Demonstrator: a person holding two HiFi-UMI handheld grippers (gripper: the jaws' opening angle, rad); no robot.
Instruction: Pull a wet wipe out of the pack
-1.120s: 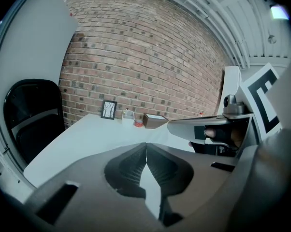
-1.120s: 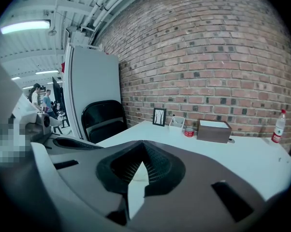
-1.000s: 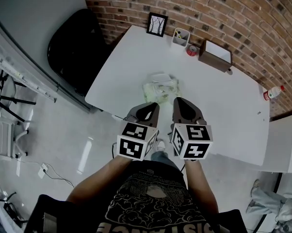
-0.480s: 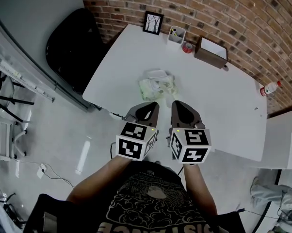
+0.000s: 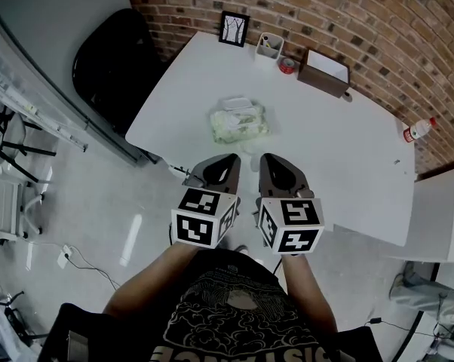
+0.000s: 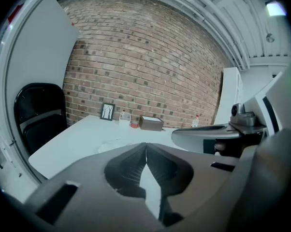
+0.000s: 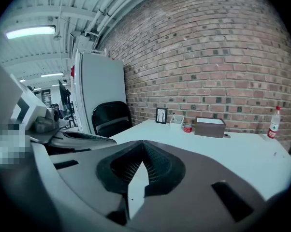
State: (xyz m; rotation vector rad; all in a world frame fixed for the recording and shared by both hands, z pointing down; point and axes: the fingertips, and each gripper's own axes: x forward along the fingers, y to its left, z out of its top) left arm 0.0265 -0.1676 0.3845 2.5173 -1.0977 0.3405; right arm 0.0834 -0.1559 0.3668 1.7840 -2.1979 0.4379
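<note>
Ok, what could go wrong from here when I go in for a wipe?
1. The left gripper and right gripper both have their jaws shut and empty. Unless one opens first, it will probably just shove the wipe pack.
2. The pack lies loose on the white table with nothing pinning it, so a one-sided pull would likely lift the whole pack rather than free a wipe.

My left claw (image 5: 228, 159) and right claw (image 5: 266, 158) are grey-shelled with black ribbed pads (image 6: 130, 167), each carries a white cube (image 5: 203, 216) printed with black square markers, and I wear a black T-shirt (image 5: 238, 311) with pale graphic print.
</note>
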